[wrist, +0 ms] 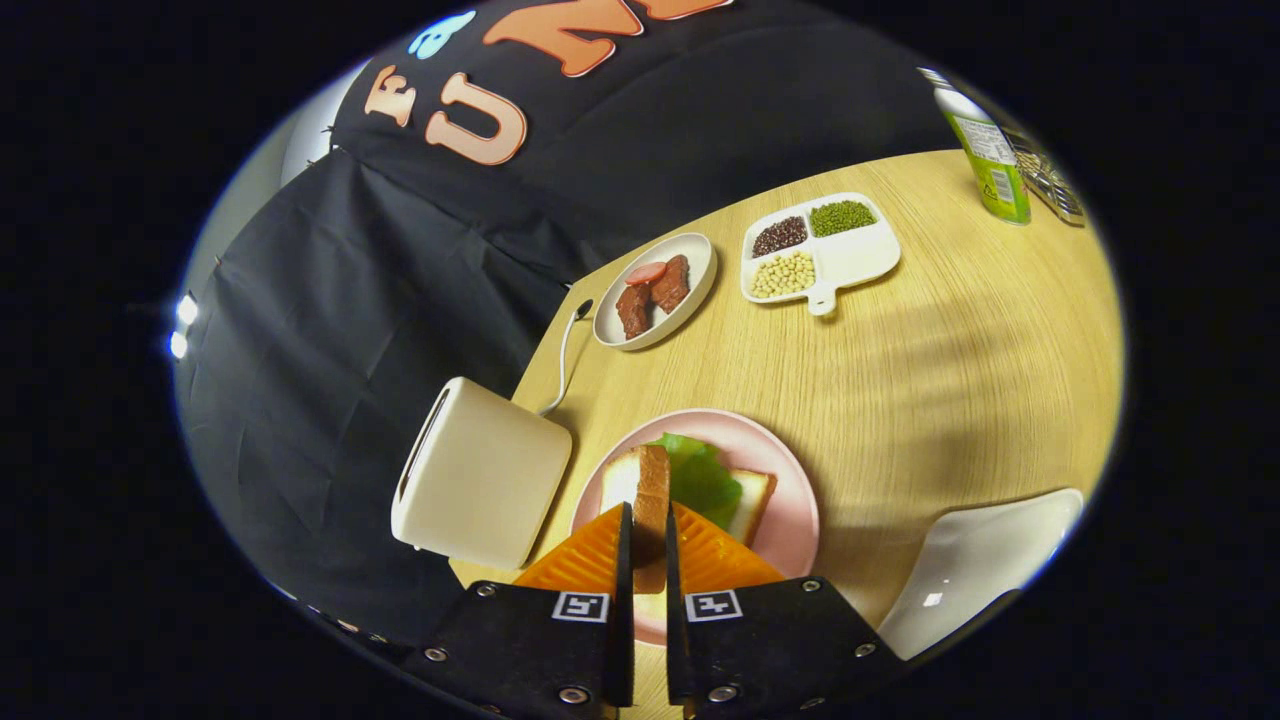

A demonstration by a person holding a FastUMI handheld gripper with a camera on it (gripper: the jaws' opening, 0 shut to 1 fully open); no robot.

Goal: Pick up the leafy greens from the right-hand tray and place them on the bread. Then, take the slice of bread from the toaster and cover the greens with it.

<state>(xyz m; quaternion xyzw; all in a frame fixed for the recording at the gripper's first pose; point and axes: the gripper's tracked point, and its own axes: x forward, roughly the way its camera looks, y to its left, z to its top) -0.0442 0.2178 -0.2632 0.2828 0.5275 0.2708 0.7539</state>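
Pink plate (795, 520) on the wooden tabletop (900, 400), bearing a lower bread slice (752, 495) with leafy greens (700, 480) already laid on it. Gripper (649, 535) clamped on the toast slice (652, 490) — both fingers pressed against its faces, slice held on edge, crust uppermost, directly above the plate and partly over the greens. Toaster (480, 485) just beside the plate, slot side turned away, cord (563, 355) trailing toward the table edge.

Step in hand, judged from the layout: covering the greens. Best done by tipping the slice from edgewise to flat, squaring its outline with the lower slice, lowering until it rests on the leaf, and only then parting the fingers — a release from height likely to let it slide off or drag the greens sideways.

Beyond the fingers: oval dish (655, 290) with brown meat pieces and a pink sausage round; divided tray (820, 250) with dark, green and pale beans; green bottle (985, 150) near the far table corner. White tray (975, 570) close by, cut off, contents not visible.

Hard to make out: lower end of the held slice, hidden between the fingers; near part of the lower slice and plate, masked by the fingers; interior of the toaster slot; object behind the bottle.
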